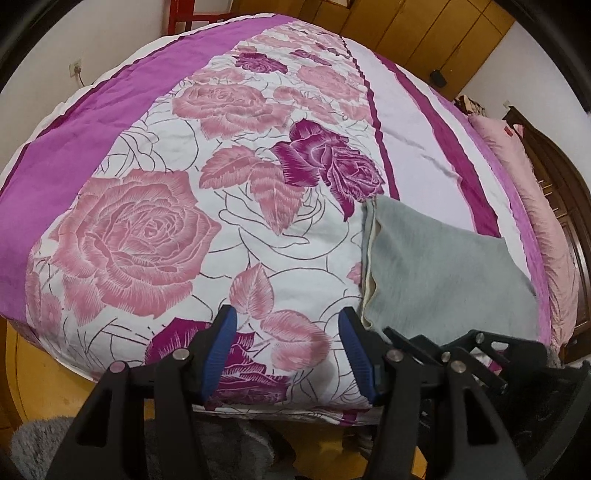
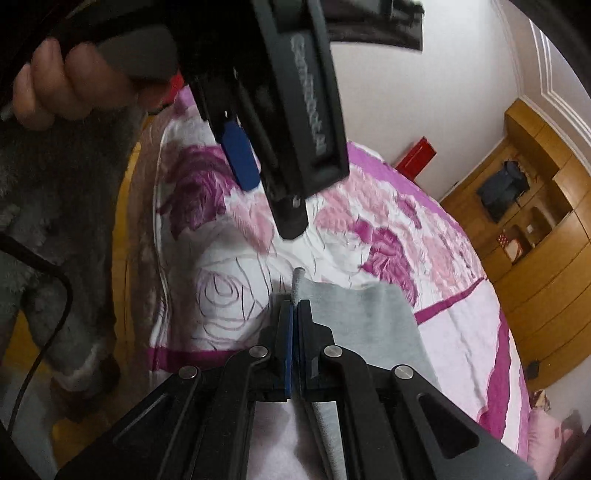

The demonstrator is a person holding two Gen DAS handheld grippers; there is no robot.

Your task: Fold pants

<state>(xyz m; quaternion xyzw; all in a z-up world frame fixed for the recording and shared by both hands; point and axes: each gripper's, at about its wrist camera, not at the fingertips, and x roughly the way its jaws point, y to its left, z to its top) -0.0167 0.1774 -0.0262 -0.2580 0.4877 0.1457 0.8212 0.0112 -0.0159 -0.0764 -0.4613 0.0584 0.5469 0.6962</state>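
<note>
right gripper (image 2: 294, 314) clamped on the near edge of the grey pants (image 2: 373, 314), spread away to its right on the floral bedspread (image 2: 229, 295). left gripper (image 1: 288, 350) apart and empty, just left of the pants' cuff edge, nearer that free side.

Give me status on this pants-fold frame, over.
Right gripper shut on grey pants edge. Left gripper open, empty, over the bedspread. Pants lie on the bed. Nothing in the way.

Pants (image 1: 439, 273) lie on bed cover (image 1: 155, 229), near bed's front edge, toward right side. Pillow (image 1: 517, 162) on bed, right of pants. Left gripper (image 1: 288, 317) hangs above cover, left of pants. Right gripper (image 2: 294, 306) at pants' edge. Cupboards (image 1: 424, 26) behind bed.
</note>
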